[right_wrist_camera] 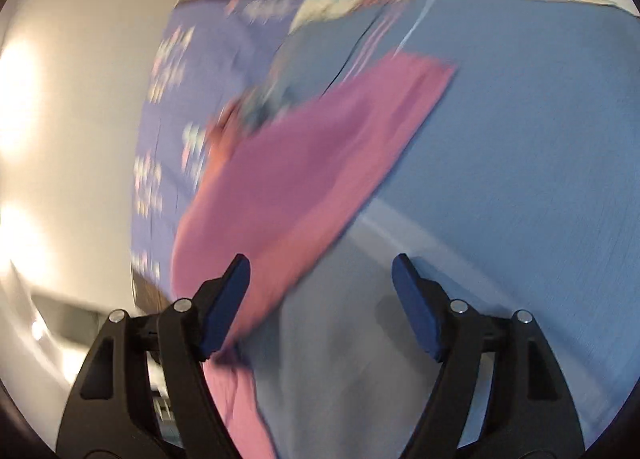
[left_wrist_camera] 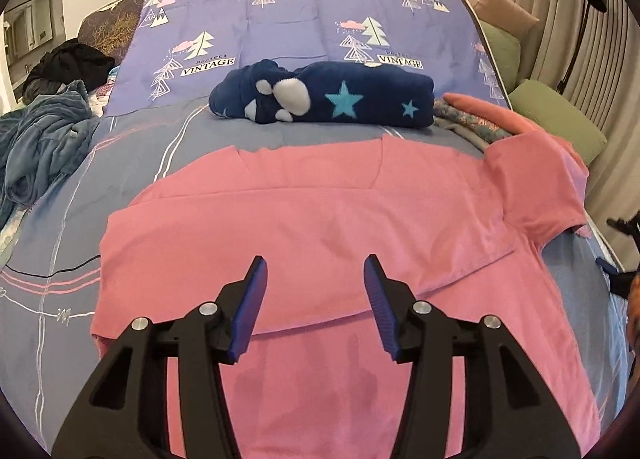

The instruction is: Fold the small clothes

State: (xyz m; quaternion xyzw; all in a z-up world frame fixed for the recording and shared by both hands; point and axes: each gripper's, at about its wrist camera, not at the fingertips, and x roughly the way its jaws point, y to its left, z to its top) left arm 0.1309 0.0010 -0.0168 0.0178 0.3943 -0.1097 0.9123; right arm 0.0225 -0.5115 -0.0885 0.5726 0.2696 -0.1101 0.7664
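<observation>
A pink shirt (left_wrist_camera: pixel 304 219) lies spread on the bed, its left side folded over onto the body and a sleeve (left_wrist_camera: pixel 536 175) sticking out at the right. My left gripper (left_wrist_camera: pixel 316 271) hovers open and empty above the shirt's lower middle. In the blurred right wrist view the same pink shirt (right_wrist_camera: pixel 312 163) runs diagonally across the blue-grey bedding. My right gripper (right_wrist_camera: pixel 320 271) is open and empty beside the shirt's edge, its left finger (right_wrist_camera: pixel 224 299) over the pink cloth. The right gripper also shows at the right edge of the left wrist view (left_wrist_camera: pixel 620 259).
A folded navy star-patterned fleece (left_wrist_camera: pixel 328 95) lies behind the shirt. A floral garment (left_wrist_camera: pixel 468 119) sits beside it. A blue robe (left_wrist_camera: pixel 40 139) and dark clothes (left_wrist_camera: pixel 72 63) are piled at the left. Green pillows (left_wrist_camera: pixel 560 119) line the right side by the curtain. The purple sheet (left_wrist_camera: pixel 280 23) covers the far bed.
</observation>
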